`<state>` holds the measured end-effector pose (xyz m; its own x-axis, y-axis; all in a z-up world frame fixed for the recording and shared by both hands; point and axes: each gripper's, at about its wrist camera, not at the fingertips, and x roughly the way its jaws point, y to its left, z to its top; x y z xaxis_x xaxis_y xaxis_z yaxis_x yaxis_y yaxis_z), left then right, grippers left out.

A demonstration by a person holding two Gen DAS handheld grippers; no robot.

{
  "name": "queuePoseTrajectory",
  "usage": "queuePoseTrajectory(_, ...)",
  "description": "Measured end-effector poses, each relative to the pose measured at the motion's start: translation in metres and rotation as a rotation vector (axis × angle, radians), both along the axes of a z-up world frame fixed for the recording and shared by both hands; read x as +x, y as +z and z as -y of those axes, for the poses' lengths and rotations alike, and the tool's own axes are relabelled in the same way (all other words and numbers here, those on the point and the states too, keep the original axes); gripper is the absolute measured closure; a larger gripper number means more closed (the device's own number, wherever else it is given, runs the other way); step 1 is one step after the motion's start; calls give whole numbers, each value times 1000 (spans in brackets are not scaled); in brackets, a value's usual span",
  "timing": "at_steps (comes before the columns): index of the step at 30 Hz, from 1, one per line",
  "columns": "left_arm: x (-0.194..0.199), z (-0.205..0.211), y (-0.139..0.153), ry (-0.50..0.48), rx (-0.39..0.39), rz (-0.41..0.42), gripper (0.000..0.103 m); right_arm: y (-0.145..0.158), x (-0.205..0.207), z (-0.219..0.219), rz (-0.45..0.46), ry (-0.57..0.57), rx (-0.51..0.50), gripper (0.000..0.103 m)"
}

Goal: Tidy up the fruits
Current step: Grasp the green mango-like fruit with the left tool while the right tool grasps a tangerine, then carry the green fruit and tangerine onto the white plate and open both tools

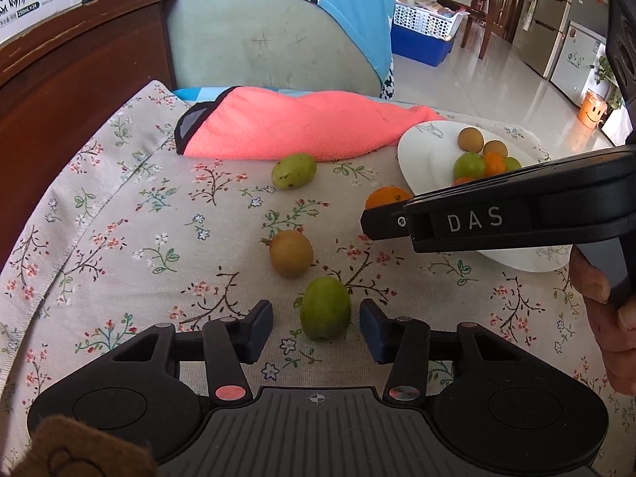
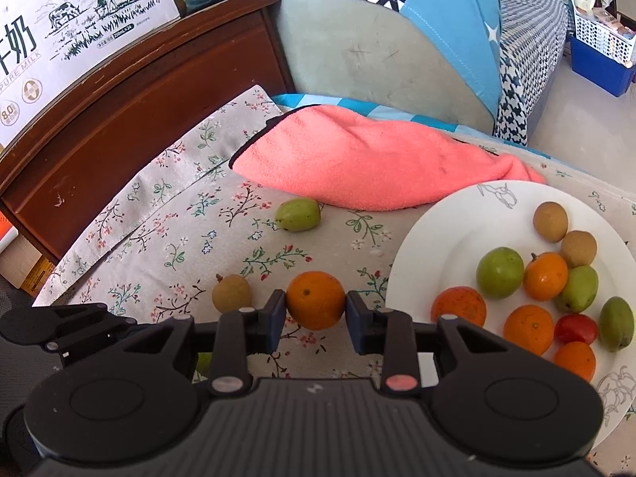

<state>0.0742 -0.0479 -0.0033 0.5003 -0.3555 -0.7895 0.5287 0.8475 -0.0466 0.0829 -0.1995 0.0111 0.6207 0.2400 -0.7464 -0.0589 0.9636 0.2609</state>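
On the floral cloth a green fruit lies between the fingers of my left gripper. There is a gap on each side of the fruit, so the gripper is open. My right gripper is shut on an orange, low over the cloth and just left of the white plate. The plate holds several oranges, green fruits and brown fruits. A brown fruit and another green fruit lie loose on the cloth. The left wrist view shows the right gripper's body from the side, hiding part of the plate.
A pink towel lies bunched along the cloth's far edge, touching the plate. Behind it stand a grey-green chair back and a dark wooden board with a milk carton. A hand grips the right tool.
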Motion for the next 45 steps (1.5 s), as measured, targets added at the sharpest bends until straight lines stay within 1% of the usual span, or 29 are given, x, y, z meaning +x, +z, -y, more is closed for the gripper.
queuePoseTrajectory(1,0,1,0,-1,-3,2,67,0,0,1,1,-1,1,70)
queuePoseTrajectory(2,-1,1,1,0,-5,4,76,0,-1,1,2,-3,1,70)
queuePoseTrajectory(3,-1,2,1,-1,-8,3,79,1,-1,2,4,-6,2,70)
queuePoseTrajectory(10,-1,7,9,13,-30,12,79,6,-5,9,17,-19,17,70)
queuePoseTrajectory(15,0,8,28,22,-82,47,79,22,-7,21,62,-33,45,70)
queuePoseTrajectory(18,4,11,38,32,-118,65,79,36,-8,34,105,-67,64,70)
queuePoseTrajectory(22,7,18,48,37,-143,89,79,53,-11,56,156,-120,75,70)
queuePoseTrajectory(27,11,31,55,26,-181,100,79,69,-19,86,207,-189,72,70)
queuePoseTrajectory(30,14,41,56,22,-199,97,79,73,-24,104,219,-237,77,70)
queuePoseTrajectory(34,20,55,52,20,-201,98,79,68,-30,124,207,-312,75,70)
queuePoseTrajectory(40,32,72,47,31,-206,91,79,47,-37,152,135,-429,116,70)
queuePoseTrajectory(45,39,83,39,32,-207,80,79,30,-38,166,81,-476,134,70)
